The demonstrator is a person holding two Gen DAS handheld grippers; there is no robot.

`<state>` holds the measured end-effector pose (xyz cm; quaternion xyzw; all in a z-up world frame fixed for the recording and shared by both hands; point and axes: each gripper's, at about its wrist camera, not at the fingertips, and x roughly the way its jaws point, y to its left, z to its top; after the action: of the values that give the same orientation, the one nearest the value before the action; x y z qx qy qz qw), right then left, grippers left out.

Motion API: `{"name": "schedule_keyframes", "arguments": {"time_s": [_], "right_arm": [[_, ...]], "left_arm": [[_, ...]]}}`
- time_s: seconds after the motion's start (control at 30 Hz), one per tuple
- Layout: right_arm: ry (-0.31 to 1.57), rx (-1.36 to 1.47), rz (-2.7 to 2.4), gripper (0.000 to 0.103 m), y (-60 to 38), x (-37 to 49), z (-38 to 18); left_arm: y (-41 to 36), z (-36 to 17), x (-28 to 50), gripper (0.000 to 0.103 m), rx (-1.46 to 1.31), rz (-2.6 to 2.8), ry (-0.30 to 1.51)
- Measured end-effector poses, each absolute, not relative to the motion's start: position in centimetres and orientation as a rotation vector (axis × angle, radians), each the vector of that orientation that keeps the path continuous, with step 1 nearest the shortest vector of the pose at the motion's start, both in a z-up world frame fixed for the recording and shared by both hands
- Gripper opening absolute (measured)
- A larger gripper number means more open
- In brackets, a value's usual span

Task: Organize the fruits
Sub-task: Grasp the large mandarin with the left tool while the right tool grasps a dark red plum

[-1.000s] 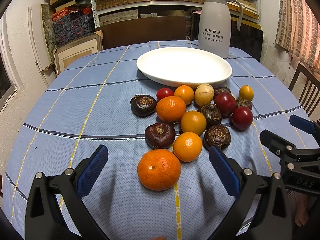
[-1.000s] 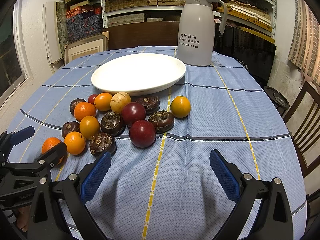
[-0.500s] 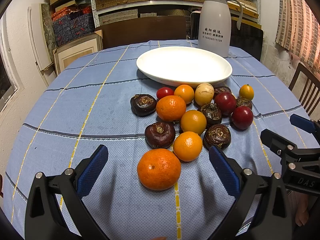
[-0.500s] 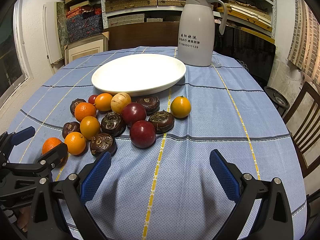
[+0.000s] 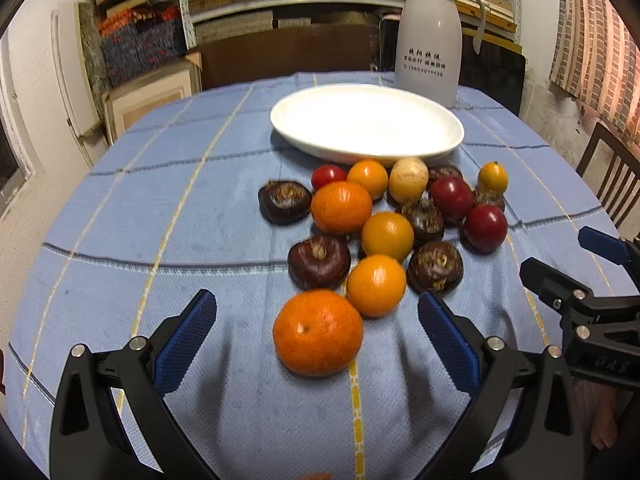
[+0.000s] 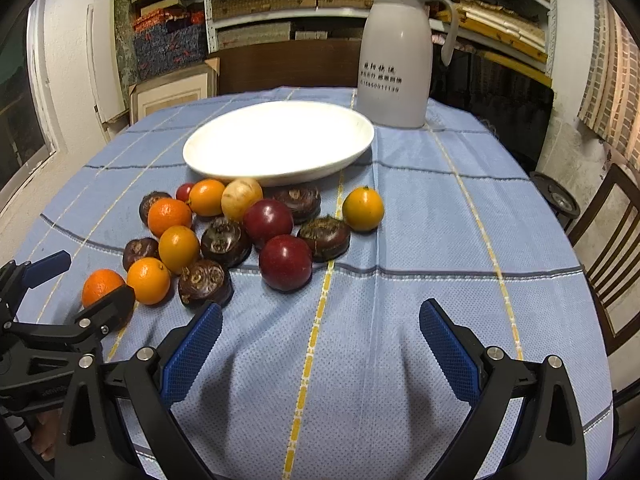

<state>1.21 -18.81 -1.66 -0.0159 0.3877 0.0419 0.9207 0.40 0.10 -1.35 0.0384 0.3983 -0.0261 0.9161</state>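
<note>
Left gripper [image 5: 316,332]: jaws wide apart, flanking the nearest orange [image 5: 318,333], not touching. Right gripper [image 6: 320,340]: jaws wide apart over bare cloth [image 6: 420,240]. Fruit pile [image 6: 240,236]: on cloth, just before the plate [image 6: 224,160]. Jug [image 6: 394,60]: behind plate.

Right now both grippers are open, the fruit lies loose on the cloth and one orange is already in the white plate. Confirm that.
Not quite: the white plate holds nothing, as the right wrist view shows. Every orange, including the nearest orange, lies on the cloth. Left gripper and right gripper are open.
</note>
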Motion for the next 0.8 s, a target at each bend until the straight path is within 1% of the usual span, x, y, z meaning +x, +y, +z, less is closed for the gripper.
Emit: {"name": "schedule_keyframes", "arguments": {"time_s": [0.23, 0.4, 0.6, 0.7, 0.8], "right_arm": [[0.916, -0.049, 0.128, 0.1, -20.3, 1.1, -3.4], [0.917, -0.087, 0.123, 0.1, -20.4, 1.0, -4.0], [0.972, -0.121, 0.147, 0.1, -20.7, 1.7, -5.0], [0.976, -0.08, 0.167, 0.1, -21.9, 1.9, -5.1], [0.981, -0.117, 0.213, 0.1, -22.2, 1.9, -5.2]], "left_arm": [[2.2, -2.6, -0.6, 0.099, 0.052, -0.107, 0.912], [3.4, -3.7, 0.5, 0.099, -0.014, -0.12, 0.989], [2.2, -4.3, 0.7, 0.099, 0.096, -0.09, 1.013], [2.5, -4.3, 0.8, 0.099, 0.078, -0.099, 1.017], [2.5, -4.3, 0.8, 0.099, 0.08, -0.097, 1.019]]}}
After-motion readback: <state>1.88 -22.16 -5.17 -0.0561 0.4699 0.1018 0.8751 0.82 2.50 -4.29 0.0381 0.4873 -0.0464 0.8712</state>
